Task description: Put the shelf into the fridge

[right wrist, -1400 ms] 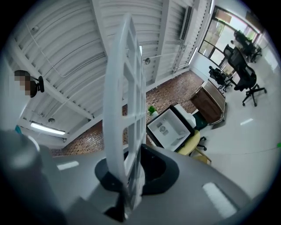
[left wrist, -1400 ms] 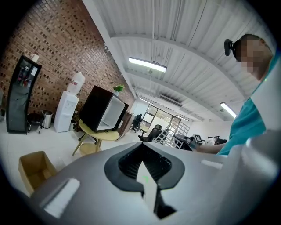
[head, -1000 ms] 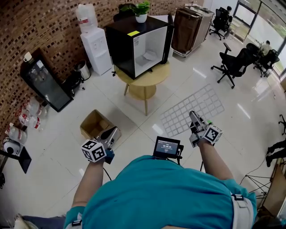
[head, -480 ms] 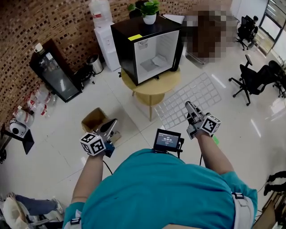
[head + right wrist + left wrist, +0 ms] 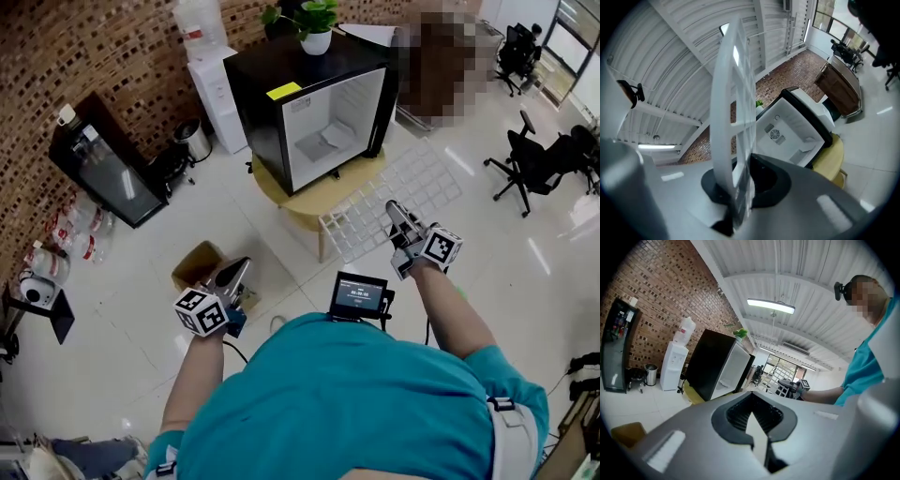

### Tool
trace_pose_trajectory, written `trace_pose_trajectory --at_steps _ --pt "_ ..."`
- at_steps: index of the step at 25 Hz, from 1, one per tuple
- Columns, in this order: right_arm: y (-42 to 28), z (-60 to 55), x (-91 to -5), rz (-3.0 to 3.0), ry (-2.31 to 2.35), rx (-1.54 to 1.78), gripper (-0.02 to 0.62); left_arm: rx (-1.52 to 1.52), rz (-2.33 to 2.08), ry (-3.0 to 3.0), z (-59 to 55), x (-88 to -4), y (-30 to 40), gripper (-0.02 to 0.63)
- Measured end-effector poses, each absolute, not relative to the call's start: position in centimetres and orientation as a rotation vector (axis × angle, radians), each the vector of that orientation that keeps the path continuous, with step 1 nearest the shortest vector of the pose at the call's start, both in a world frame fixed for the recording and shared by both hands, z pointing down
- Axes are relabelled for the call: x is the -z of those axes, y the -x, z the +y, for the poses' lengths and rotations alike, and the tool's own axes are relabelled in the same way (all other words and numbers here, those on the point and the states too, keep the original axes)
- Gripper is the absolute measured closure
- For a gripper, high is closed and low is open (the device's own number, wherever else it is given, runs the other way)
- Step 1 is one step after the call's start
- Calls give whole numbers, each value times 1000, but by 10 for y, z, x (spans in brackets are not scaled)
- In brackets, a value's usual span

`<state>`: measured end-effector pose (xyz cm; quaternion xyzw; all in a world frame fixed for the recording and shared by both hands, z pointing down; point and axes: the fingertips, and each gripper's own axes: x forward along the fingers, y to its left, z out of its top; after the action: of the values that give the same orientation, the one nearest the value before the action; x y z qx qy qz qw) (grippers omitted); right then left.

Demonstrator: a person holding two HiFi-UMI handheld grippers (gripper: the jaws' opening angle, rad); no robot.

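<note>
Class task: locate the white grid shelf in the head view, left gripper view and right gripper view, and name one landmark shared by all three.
Head view: shelf right of centre, gripped by the right tool.
Left gripper view: shelf small, near centre, beyond the jaws.
Right gripper view: shelf edge-on, left of centre, rising from between the jaws.
Shared landmark: the open black fridge.

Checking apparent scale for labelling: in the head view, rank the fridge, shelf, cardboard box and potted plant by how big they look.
1. fridge
2. shelf
3. cardboard box and potted plant: these look alike, and the plant stands farther off, so they are unranked.
</note>
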<state>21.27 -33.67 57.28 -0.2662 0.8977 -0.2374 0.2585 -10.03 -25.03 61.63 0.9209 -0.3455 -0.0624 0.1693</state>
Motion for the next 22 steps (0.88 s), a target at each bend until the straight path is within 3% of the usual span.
trace_pose_trajectory --at_steps 9,22 --pt "-142 -416 -531 2362 830 610 566 115 -756 -2673 -351 -597 170 604" --pt "-202 -565 -654 2141 840 972 566 105 -940 -2594 -421 -629 165 604"
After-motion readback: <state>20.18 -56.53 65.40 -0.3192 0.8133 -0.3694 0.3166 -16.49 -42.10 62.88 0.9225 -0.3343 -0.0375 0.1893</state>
